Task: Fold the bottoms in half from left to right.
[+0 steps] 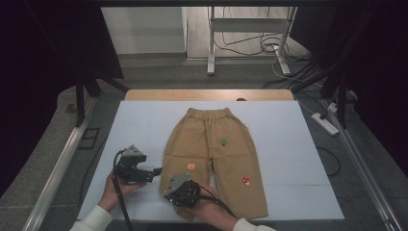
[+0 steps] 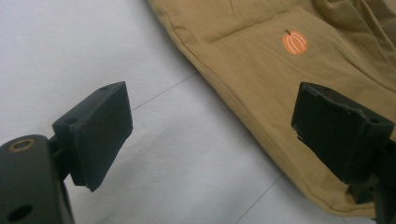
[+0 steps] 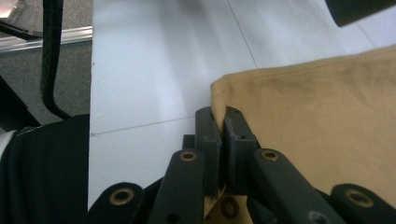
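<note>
Gripping one trousers hem | right tongs clamped | left tongs apart

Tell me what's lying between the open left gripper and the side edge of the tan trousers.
Nothing: only bare white table cover lies between the left gripper and the tan trousers, as the left gripper view shows.

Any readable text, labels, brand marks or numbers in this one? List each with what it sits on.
No words, numbers or brand marks are readable in any view.
The tan trousers carry pictures, not text: an orange pumpkin, a green motif too small to identify, and a red-and-white mushroom.
The power strip on the floor bears no legible marking; too small to tell.
</note>
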The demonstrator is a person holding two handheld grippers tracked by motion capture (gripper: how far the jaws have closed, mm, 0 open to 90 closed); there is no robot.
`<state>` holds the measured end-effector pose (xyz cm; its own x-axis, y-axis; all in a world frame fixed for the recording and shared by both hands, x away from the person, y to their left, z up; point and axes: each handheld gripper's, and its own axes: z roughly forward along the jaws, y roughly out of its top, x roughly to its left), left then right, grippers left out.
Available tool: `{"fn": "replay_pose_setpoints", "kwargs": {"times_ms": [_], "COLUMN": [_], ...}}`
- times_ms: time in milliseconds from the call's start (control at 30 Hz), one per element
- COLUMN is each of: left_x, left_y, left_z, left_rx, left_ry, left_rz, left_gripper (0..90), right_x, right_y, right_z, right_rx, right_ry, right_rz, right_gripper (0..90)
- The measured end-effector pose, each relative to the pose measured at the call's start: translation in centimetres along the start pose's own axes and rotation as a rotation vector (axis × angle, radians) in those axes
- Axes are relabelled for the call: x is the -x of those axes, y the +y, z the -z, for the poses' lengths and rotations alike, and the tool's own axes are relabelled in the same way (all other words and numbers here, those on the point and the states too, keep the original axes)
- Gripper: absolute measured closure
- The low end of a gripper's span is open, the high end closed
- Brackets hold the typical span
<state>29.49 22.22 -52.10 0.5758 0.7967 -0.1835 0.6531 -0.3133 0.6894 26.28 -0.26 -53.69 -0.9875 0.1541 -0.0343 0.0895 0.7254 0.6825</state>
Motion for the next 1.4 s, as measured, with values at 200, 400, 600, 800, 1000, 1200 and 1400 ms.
{"fn": "replay_pose_setpoints", "kwargs": {"times_ms": [200, 400, 600, 800, 1000, 1200, 1400], "left_x": [-0.1, -0.1, -0.2, -0.4, -0.6, -0.7, -1.0], "left_y": [0.0, 0.0, 0.4, 2.2, 4.4, 6.2, 7.2], "left_z": [0.1, 0.1, 0.0, -0.5, -1.8, -3.5, -4.6], "left_rx": [0.007, 0.011, 0.013, 0.033, 0.026, 0.003, -0.026], "left_ry": [0.005, 0.010, 0.009, 0.005, -0.007, -0.009, -0.011], "left_rz": [0.005, 0.009, 0.014, 0.022, -0.001, -0.008, -0.016], "left_gripper": [12.1, 12.1, 12.2, 12.3, 14.0, 14.1, 14.1], "right_x": [0.5, 0.5, 0.7, 0.7, 0.7, 0.7, 0.7], "right_y": [-0.1, -0.5, -1.0, -1.0, -1.0, -1.0, -1.0], "right_z": [1.2, 2.6, 3.1, 3.1, 3.0, 3.1, 3.2], "right_rx": [0.028, 0.060, 0.071, 0.072, 0.071, 0.074, 0.076], "right_ry": [0.018, 0.024, 0.027, 0.030, 0.031, 0.032, 0.033], "right_rz": [-0.020, -0.035, -0.042, -0.038, -0.037, -0.037, -0.039], "right_gripper": [86.3, 86.3, 86.3, 86.2, 86.2, 86.2, 86.2]}}
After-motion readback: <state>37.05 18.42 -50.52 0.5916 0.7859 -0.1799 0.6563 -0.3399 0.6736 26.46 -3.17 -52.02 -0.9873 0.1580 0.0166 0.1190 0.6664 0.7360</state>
